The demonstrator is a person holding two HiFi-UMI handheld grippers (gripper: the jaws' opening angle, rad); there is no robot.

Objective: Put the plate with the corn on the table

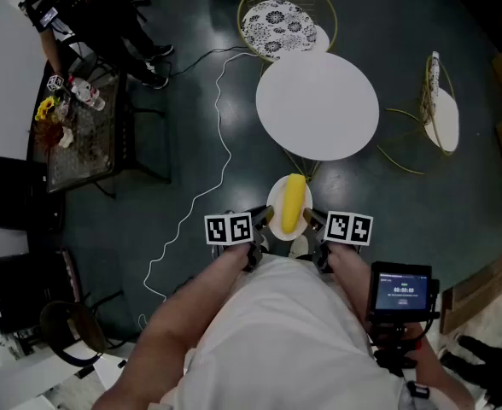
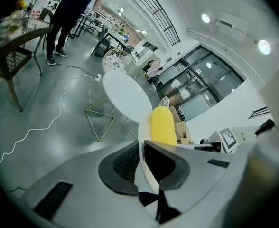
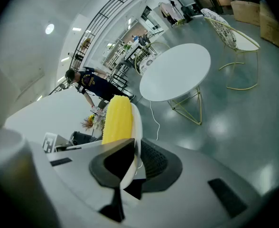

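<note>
A white plate (image 1: 277, 202) with a yellow corn cob (image 1: 293, 202) on it hangs in the air just short of the round white table (image 1: 318, 104). My left gripper (image 1: 264, 220) is shut on the plate's left rim, my right gripper (image 1: 312, 220) on its right rim. In the left gripper view the plate's edge (image 2: 142, 127) runs between the jaws, with the corn (image 2: 162, 125) above and the table (image 2: 125, 95) beyond. The right gripper view shows the same: plate rim (image 3: 137, 127) clamped, corn (image 3: 116, 118) on top, table (image 3: 175, 71) ahead.
A wire chair with a patterned cushion (image 1: 278, 24) stands behind the table and another chair (image 1: 437, 105) to its right. A white cable (image 1: 201, 195) snakes over the dark floor. A side table with flowers (image 1: 76, 131) and a standing person (image 1: 97, 15) are at the far left.
</note>
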